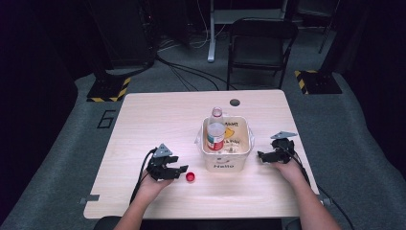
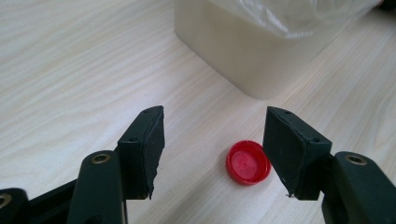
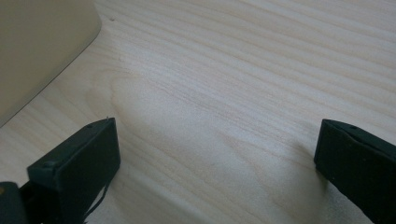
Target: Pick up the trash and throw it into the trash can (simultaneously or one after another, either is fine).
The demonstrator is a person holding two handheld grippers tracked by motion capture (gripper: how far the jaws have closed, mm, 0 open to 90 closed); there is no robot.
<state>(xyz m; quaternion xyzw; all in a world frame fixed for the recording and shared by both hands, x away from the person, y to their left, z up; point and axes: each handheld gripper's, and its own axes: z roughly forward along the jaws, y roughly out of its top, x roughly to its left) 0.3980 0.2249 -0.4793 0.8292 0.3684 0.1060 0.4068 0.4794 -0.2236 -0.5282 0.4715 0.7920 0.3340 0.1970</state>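
While on the table (image 1: 143, 120), red cap (image 2: 248, 162) between parted left gripper (image 2: 212, 149) fingers (image 2: 144, 149).

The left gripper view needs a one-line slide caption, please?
Open left tongs straddle a red bottle cap lying on the wooden table.

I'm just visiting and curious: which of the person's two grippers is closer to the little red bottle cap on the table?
Left. The left gripper sits right beside the red cap, its open jaws around it without touching. The right gripper rests beyond the white bin.
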